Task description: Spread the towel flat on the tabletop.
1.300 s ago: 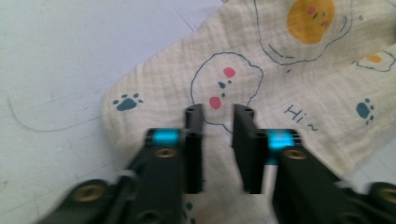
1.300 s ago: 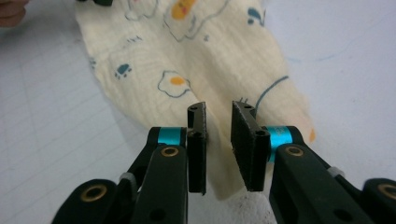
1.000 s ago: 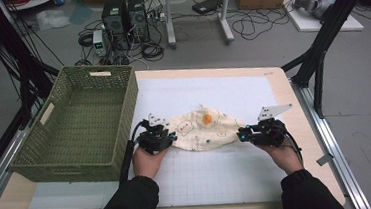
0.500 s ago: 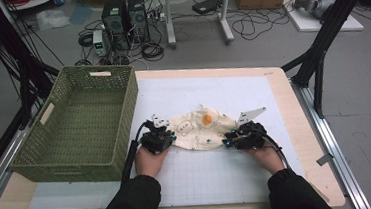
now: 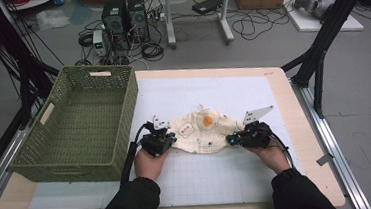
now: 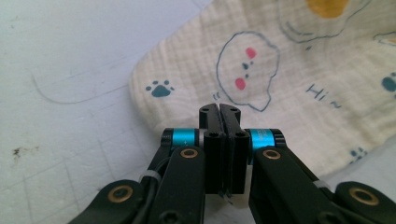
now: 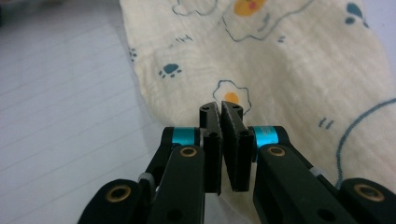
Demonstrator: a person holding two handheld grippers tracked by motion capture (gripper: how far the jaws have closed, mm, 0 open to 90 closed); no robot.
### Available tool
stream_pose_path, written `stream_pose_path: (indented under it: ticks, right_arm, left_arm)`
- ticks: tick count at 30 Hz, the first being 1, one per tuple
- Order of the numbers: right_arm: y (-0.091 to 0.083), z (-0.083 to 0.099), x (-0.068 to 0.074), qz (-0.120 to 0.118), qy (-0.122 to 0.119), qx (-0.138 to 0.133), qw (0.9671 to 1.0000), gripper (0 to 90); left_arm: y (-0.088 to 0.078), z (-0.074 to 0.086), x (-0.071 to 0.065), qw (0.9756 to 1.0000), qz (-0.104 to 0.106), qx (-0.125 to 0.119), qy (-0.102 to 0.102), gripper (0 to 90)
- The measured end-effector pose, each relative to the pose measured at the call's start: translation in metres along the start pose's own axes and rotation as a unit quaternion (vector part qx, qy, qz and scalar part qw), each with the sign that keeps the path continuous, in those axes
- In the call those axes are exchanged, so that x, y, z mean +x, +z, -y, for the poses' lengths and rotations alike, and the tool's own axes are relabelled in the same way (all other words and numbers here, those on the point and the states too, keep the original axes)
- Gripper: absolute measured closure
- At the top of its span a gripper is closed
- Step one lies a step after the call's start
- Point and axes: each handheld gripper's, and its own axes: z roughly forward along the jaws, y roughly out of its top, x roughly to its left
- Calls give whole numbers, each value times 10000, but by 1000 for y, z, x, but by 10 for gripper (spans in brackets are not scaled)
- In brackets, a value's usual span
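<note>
Both tools (image 6: 218, 109) (image 7: 220, 108) have just closed, pinching the cloth (image 5: 203, 131) edges; prints show close-up.

The cloth (image 6: 299, 70) is a soft, cream, crinkled woven fabric, matt, with printed figures in blue, red and orange. The jaws of the left hand-held gripper (image 6: 218, 109) and the right hand-held gripper (image 7: 220, 108) are matt black, probably plastic, with glossy blue anodised metal collars and brass-coloured rivets. The basket (image 5: 52, 155) is an olive green woven weave, apparently plastic or wicker; the high view is too coarse to settle which. The worktop (image 5: 294, 106) is pale, smooth wood at its border. The mat (image 5: 214, 177) on it is white, matt and gridded, with faint scuffs.
</note>
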Motion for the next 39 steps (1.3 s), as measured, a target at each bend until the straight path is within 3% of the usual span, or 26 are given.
stream_pose_path:
  ticks: [9, 17, 23, 28, 34, 37, 39]
  right_arm:
    - [-27, 5, 26, -340, -150, -123, 9992, 869]
    - [-36, 20, 53, -778, -103, 21, 9969, 865]
    - [-43, 19, 62, -896, -88, -92, 9959, 750]
    - [-47, 11, 51, -492, -112, -187, 9986, 698]
    - [-35, 8, 23, -11, 0, -199, 9998, 663]
    - [-26, 8, 10, 86, 147, -139, 9998, 649]
    - [-19, 9, 4, 67, 240, -96, 9996, 624]
  left_arm:
    - [-29, 15, -12, 9996, 232, 33, 154, 880]
    - [-53, 25, -26, 9979, 545, 94, 326, 877]
    - [-59, 20, -32, 9968, 700, -17, 394, 758]
    - [-52, 9, -27, 9973, 610, -106, 396, 740]
    - [-26, -2, -18, 9986, 416, -99, 307, 712]
    - [-11, -5, -16, 9992, 307, -37, 255, 686]
    - [-1, -7, -15, 9993, 321, 82, 179, 622]
